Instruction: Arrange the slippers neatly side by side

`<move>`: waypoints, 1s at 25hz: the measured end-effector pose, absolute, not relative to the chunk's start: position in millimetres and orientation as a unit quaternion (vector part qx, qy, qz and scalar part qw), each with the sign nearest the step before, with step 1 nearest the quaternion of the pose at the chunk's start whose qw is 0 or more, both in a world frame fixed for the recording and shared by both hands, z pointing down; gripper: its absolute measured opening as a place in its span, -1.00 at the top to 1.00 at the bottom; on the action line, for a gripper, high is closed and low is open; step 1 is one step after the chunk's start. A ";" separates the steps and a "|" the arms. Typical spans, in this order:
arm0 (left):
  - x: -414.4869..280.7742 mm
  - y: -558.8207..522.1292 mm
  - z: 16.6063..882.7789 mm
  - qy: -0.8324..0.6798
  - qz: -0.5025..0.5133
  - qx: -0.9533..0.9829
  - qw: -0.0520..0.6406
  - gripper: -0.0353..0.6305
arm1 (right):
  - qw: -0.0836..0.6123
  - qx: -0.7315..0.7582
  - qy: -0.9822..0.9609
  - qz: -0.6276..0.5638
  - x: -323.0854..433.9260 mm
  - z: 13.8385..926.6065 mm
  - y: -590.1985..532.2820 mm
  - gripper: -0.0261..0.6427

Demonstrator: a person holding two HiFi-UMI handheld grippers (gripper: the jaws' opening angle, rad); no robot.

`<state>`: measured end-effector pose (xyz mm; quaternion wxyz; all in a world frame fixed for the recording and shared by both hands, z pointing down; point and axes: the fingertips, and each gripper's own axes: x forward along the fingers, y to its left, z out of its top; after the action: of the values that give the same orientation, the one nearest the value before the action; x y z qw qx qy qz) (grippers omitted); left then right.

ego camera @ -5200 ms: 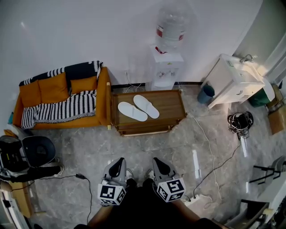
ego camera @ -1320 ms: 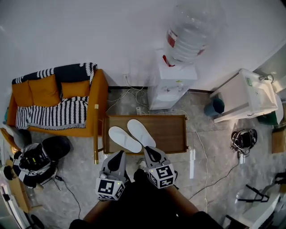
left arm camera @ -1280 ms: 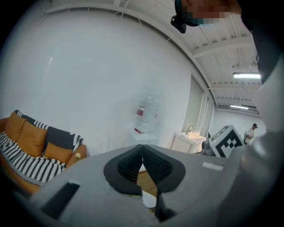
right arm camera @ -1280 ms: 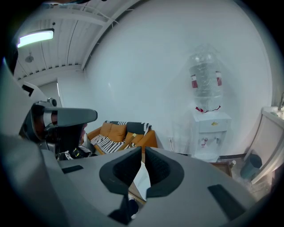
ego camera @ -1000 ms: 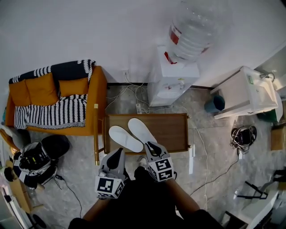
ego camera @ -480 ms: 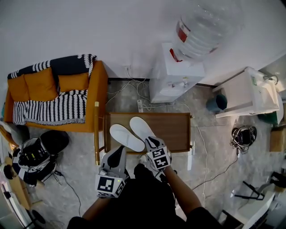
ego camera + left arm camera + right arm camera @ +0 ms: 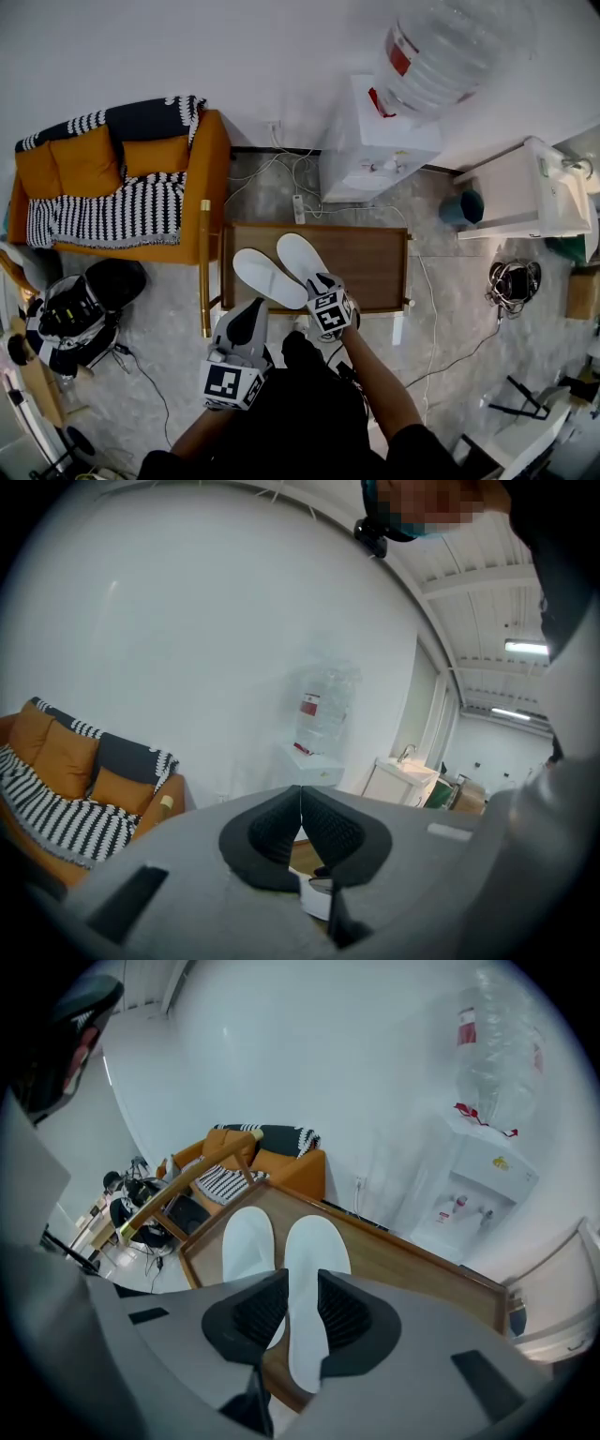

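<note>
Two white slippers lie at a slant on the low wooden table (image 7: 370,264), toes pointing away: the left slipper (image 7: 266,277) and the right slipper (image 7: 296,258). They lie close together, and their heels are uneven. My right gripper (image 7: 322,280) hovers over the heel of the right slipper. Its jaws are opening, with a gap and nothing pressed between them. The right gripper view shows the right slipper (image 7: 314,1255) through that gap, with the left slipper (image 7: 247,1239) beside it. My left gripper (image 7: 250,316) stays shut and empty at the table's near edge, its pads (image 7: 300,819) touching.
An orange sofa (image 7: 122,187) with striped throws stands left of the table. A water dispenser (image 7: 380,141) stands behind it. A white cabinet (image 7: 525,192) and a blue bin (image 7: 466,206) are at the right. A black bag (image 7: 80,314) and cables lie on the floor.
My right gripper has moved forward from the table's near edge to above the right slipper's heel. The left gripper has stayed low by the near edge.
</note>
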<state>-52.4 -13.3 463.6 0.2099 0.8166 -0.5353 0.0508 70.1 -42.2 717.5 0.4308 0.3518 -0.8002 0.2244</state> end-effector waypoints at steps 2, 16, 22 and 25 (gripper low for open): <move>-53.0 -12.9 465.5 -0.535 0.052 0.817 0.211 0.84 | 0.444 0.346 -0.798 0.217 70.5 728.3 -43.3 0.68; -60.3 -14.9 473.0 -0.534 0.061 0.815 0.219 0.84 | 0.487 0.325 -0.782 0.216 69.2 769.1 -54.2 0.66; -61.8 -15.8 474.3 -0.533 0.064 0.814 0.222 0.84 | 0.493 0.324 -0.775 0.226 68.2 778.6 -55.1 0.67; -61.7 -16.4 475.3 -0.535 0.066 0.812 0.222 0.85 | 0.492 0.323 -0.775 0.230 68.3 779.4 -54.7 0.75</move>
<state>-61.7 -16.4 475.3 0.2216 0.8123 -0.5354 0.0665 68.3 -54.7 779.4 0.4917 0.3230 -0.7752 0.2301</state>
